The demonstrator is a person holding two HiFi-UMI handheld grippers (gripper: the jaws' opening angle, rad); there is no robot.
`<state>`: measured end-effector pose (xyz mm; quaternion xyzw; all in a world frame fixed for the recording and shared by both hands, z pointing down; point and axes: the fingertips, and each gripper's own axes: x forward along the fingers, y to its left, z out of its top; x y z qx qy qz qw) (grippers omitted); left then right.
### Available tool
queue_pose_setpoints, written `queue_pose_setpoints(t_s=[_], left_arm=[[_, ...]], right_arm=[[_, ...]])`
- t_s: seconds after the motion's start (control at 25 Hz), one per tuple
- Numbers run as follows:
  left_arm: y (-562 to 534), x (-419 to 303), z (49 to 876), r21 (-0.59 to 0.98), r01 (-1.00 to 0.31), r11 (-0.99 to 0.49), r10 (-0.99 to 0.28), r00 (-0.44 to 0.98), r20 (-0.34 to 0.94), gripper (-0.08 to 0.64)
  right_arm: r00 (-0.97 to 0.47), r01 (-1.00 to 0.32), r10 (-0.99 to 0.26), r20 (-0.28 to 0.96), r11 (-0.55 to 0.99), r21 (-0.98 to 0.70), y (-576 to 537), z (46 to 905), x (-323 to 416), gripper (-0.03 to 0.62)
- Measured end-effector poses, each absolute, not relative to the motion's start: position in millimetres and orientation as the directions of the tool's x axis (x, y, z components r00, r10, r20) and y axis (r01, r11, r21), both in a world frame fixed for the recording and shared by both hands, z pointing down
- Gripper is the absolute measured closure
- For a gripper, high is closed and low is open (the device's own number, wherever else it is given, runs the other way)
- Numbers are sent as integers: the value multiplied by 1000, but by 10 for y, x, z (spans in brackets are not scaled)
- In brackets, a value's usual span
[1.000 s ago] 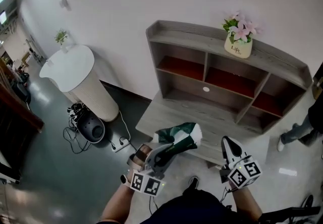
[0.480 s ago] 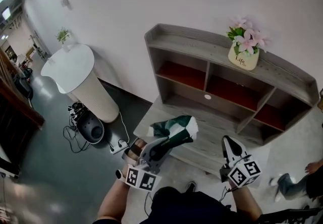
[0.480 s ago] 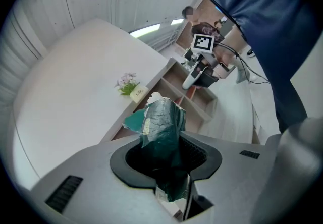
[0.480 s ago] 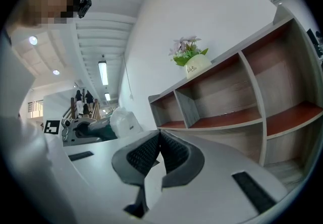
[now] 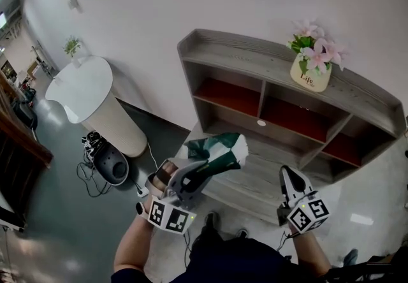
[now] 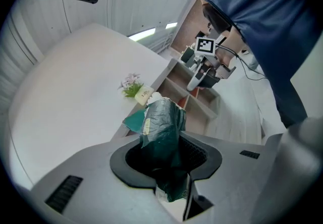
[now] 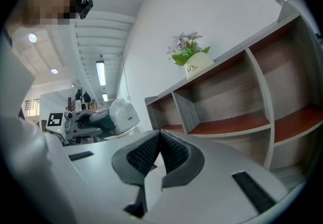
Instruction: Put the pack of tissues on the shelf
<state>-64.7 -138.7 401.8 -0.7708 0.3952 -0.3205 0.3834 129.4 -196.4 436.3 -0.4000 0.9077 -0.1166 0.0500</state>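
Here, tissue pack point(image 5: 217, 151) gripped; pot point(image 5: 310, 76) reads "Life".

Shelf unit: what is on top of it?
A flower pot with pink flowers stands on the shelf unit's top, near its right end. Nothing else shows there; the strip behind the pot is covered.

The pack point(image 5: 220, 148) is soft plastic, dark green with white at its ends, and its skin is crumpled. It is clamped between the jaws of the left gripper point(image 5: 210, 167). Its near end is sunk between the pads and the rest sticks out past the tips, tilted up and forward. The shelf point(image 5: 255, 52) stands ahead of that gripper, beyond the pack. It is grey wood with open compartments, red-brown floors and a low ledge in front. The pack is in the air, not resting on it.
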Motion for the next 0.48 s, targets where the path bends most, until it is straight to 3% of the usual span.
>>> queue_pose_setpoints(t_s=[0.48], left_arm=[[-2187,-1124,3681,-870,-279,-406,-784,595,175,423]], right_arm=[[-568,-798,-823,7,549,-249,-2414,4293,1006,588]])
